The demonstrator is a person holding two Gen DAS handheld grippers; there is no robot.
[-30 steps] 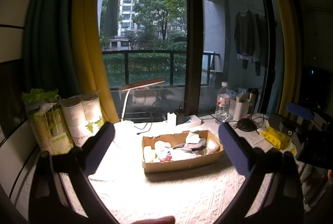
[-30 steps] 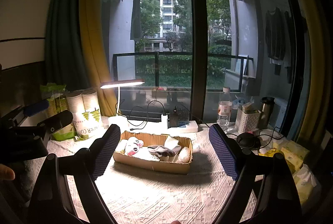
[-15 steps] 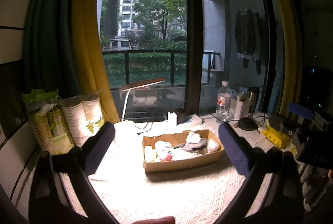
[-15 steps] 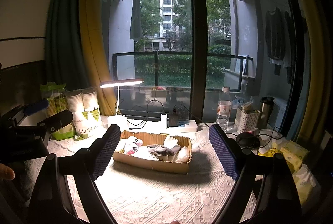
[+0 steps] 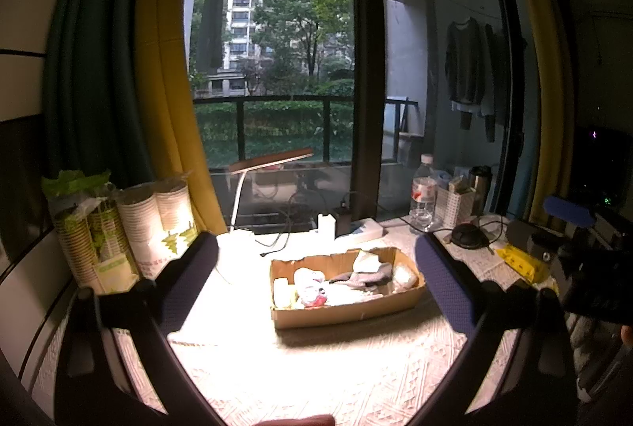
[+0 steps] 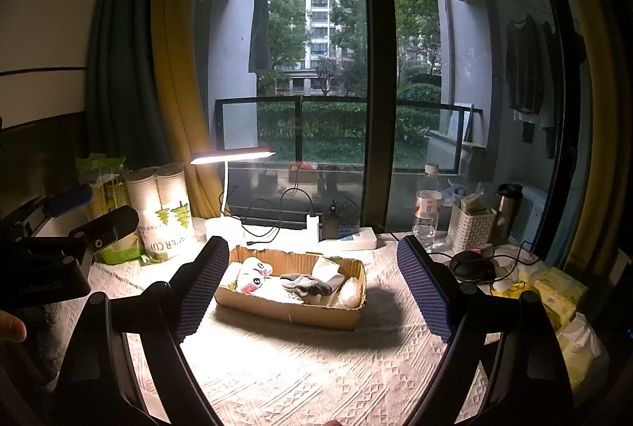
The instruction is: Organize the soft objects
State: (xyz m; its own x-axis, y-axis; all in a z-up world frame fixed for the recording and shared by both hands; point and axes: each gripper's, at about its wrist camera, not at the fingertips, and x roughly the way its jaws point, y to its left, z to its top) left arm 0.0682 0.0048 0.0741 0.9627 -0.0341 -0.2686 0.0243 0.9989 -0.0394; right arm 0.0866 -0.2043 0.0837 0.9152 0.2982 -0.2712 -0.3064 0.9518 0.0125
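Observation:
A shallow cardboard box [image 5: 348,311] [image 6: 289,311] lies on the white cloth in the middle of the table. It holds soft things: a white plush with a pink face [image 5: 310,285] [image 6: 253,275], a grey sock [image 5: 366,277] [image 6: 306,283], white folded cloths [image 6: 326,267] and a clear bag [image 6: 350,291]. My left gripper [image 5: 316,281] is open and empty, held back from the box. My right gripper [image 6: 312,287] is open and empty too, held back from it.
A lit desk lamp [image 6: 233,158] stands behind the box. Paper cup stacks [image 5: 154,224] stand at the left. A power strip [image 6: 348,238], water bottle [image 6: 427,204], white basket [image 6: 472,228] and tissue packs [image 6: 558,297] are at the back and right.

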